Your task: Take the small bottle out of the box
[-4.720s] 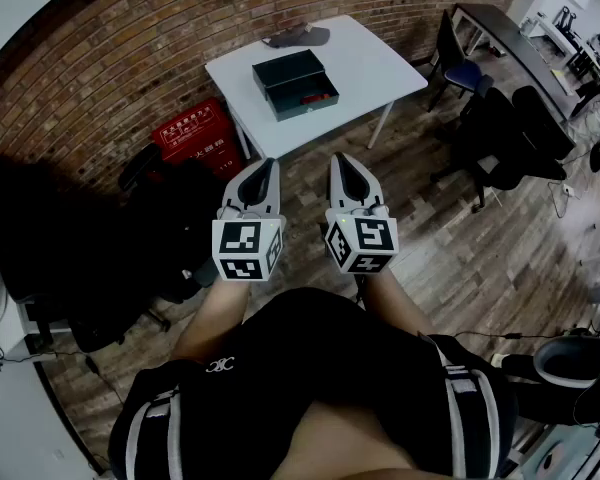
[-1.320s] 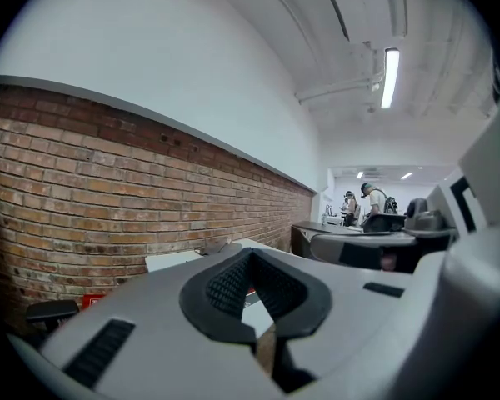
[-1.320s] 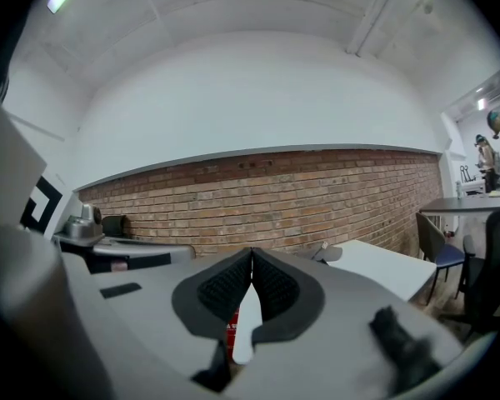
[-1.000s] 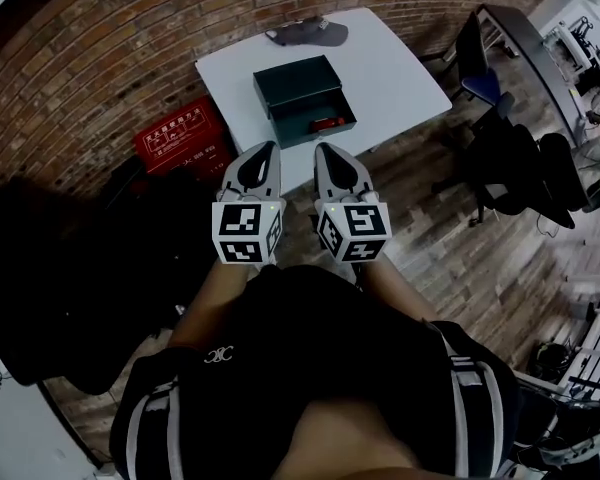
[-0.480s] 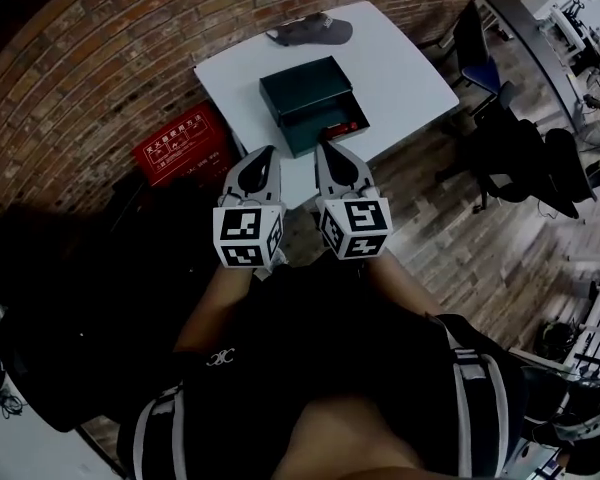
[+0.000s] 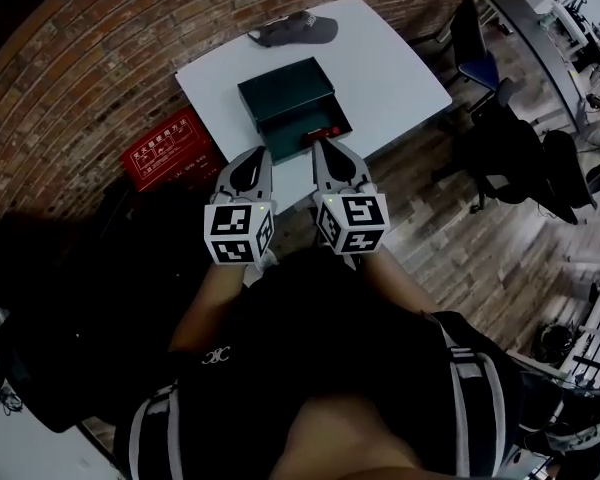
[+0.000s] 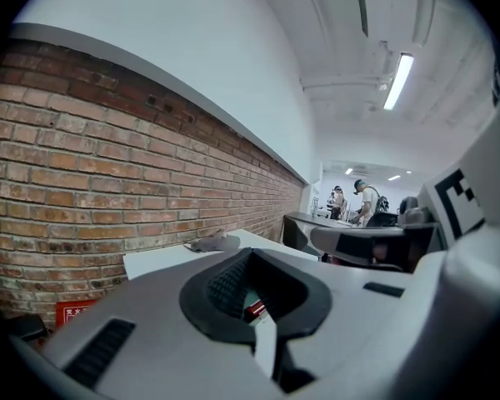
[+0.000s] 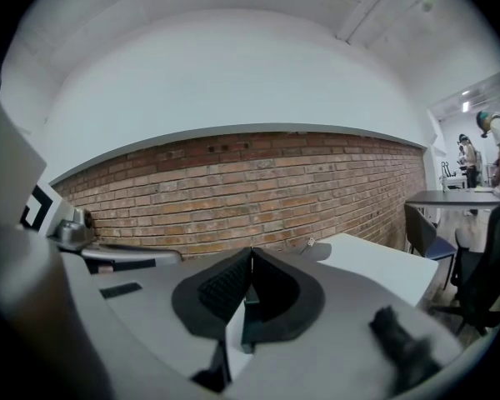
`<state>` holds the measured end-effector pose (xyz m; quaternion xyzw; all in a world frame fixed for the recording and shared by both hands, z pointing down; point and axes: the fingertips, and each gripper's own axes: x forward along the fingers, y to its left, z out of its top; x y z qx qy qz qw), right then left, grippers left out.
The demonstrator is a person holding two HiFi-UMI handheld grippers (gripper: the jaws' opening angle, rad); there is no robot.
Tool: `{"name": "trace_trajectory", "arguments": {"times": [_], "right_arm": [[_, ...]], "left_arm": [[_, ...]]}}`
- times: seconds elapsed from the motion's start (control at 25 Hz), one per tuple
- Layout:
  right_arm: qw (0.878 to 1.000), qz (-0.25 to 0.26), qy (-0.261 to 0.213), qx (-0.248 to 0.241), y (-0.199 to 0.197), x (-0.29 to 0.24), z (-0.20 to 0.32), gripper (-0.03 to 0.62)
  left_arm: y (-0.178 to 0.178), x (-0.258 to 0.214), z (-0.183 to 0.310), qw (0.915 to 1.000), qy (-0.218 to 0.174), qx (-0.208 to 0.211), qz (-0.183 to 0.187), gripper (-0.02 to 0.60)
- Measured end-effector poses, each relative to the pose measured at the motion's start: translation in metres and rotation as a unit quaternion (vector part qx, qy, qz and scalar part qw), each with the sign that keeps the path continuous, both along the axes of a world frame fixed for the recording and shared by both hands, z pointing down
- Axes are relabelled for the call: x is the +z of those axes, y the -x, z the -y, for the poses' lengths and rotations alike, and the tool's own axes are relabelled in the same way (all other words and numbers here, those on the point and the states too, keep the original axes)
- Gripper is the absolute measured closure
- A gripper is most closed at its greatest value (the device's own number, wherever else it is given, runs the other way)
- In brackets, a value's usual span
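Note:
A dark green open box (image 6: 284,101) stands on the white table (image 6: 385,58). A small red thing (image 6: 327,132), which looks like the small bottle, lies in its near right corner. Both grippers hang in the air at the table's near edge, side by side and short of the box. My left gripper (image 6: 263,152) is shut with nothing in it, and so is my right gripper (image 6: 321,145), whose tip is just short of the red thing. In the left gripper view the shut jaws (image 7: 248,253) hide most of the box; a red bit (image 7: 253,310) shows behind them. In the right gripper view the right gripper (image 8: 251,251) points at the brick wall.
A grey cap (image 6: 292,30) lies at the table's far edge. A red crate (image 6: 168,146) sits on the floor left of the table, against the brick wall (image 6: 90,58). Dark office chairs (image 6: 500,138) stand to the right on the wooden floor.
The table and box have come nearer and shifted a little left in the head view. Both grippers now reach the table's near edge. Their jaws have stayed shut.

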<state>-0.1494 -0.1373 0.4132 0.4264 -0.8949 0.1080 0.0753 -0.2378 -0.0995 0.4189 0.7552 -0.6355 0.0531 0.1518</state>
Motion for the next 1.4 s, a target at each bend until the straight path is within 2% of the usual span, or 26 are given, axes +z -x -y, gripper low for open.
{"name": "trace_trajectory", "arguments": {"times": [0.16, 0.32, 0.44, 0.64, 0.88, 1.12, 1.28, 1.4], "right_arm": [[1.000, 0.014, 0.000, 0.005, -0.030, -0.006, 0.019, 0.565], [1.000, 0.017, 0.011, 0.006, -0.056, 0.001, 0.041, 0.565], [1.000, 0.018, 0.016, 0.006, -0.070, 0.003, 0.053, 0.565], [1.000, 0.024, 0.016, 0.001, -0.081, 0.004, 0.073, 0.565], [0.999, 0.032, 0.012, 0.003, -0.094, 0.004, 0.094, 0.565], [0.999, 0.037, 0.014, 0.013, -0.116, 0.007, 0.105, 0.565], [0.999, 0.040, 0.016, 0.027, -0.131, 0.008, 0.107, 0.565], [0.998, 0.040, 0.022, 0.034, -0.139, 0.010, 0.107, 0.565]], "left_arm": [[-0.033, 0.007, 0.017, 0.9996, 0.020, 0.018, 0.004, 0.571], [-0.063, 0.022, 0.042, 0.9968, 0.050, 0.055, 0.029, 0.571], [-0.080, 0.029, 0.053, 0.9945, 0.058, 0.076, 0.043, 0.571], [-0.087, 0.036, 0.075, 0.9918, 0.055, 0.077, 0.086, 0.571], [-0.085, 0.055, 0.103, 0.9859, 0.078, 0.091, 0.117, 0.571], [-0.093, 0.087, 0.120, 0.9725, 0.123, 0.132, 0.148, 0.571], [-0.095, 0.116, 0.125, 0.9534, 0.173, 0.162, 0.186, 0.571], [-0.100, 0.134, 0.132, 0.9418, 0.202, 0.188, 0.192, 0.571]]}}
